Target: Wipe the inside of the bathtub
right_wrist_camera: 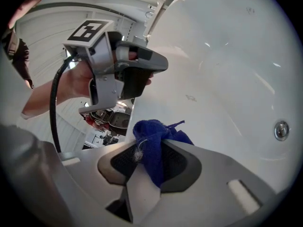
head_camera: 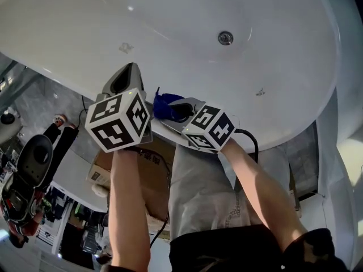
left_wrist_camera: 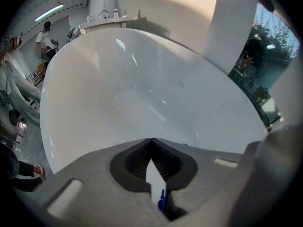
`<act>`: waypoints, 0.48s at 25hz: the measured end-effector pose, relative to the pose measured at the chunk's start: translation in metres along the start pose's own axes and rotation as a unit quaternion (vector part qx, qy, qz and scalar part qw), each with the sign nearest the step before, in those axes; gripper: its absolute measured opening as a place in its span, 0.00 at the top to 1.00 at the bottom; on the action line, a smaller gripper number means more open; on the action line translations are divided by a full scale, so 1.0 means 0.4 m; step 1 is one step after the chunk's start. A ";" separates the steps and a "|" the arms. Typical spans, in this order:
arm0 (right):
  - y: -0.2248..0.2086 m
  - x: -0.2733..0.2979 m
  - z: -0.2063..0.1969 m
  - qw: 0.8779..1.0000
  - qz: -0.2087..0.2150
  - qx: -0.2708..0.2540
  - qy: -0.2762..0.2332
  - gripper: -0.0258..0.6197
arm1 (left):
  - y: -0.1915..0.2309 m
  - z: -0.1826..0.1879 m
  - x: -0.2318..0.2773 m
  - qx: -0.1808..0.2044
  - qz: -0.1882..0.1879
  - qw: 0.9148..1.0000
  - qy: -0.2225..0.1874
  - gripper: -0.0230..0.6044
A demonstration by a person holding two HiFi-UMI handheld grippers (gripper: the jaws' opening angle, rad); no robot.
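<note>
While my right gripper (right_wrist_camera: 158, 143), jaws clamped on the bunched blue cloth (right_wrist_camera: 149, 131), hangs above the bathtub (head_camera: 170, 16) rim and my left gripper (left_wrist_camera: 151, 141) is closed on nothing, a hard wipe could drag the cloth free.

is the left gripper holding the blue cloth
No, the left gripper is shut on nothing; the blue cloth is clamped in the right gripper.

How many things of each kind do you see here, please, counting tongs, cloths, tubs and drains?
Tongs: 2 (left tongs, right tongs)
Blue cloth: 1
Bathtub: 1
Drain: 1
Total: 5
</note>
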State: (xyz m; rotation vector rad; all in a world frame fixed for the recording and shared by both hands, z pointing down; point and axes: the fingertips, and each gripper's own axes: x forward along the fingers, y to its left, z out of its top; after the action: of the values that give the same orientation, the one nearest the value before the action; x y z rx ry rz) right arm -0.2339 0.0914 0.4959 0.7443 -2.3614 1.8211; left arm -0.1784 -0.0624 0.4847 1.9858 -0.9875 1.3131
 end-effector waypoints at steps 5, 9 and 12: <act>0.068 -0.021 0.009 1.000 0.027 -0.012 -0.006 0.76 | -0.006 0.012 0.002 0.012 0.004 1.000 0.001 0.96; 0.103 -0.016 0.019 0.999 0.049 -0.017 0.001 0.76 | -0.002 0.025 0.014 0.019 0.002 1.000 0.005 0.96; 0.086 0.017 0.018 0.998 0.059 -0.007 0.002 0.76 | 0.017 0.005 0.051 0.022 0.000 1.000 0.016 0.96</act>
State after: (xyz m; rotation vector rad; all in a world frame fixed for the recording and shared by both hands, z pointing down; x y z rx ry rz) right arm -0.2523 0.0889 0.4654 0.6117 -2.4627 1.8461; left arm -0.1778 -0.0733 0.5034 1.9919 -0.9518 1.3727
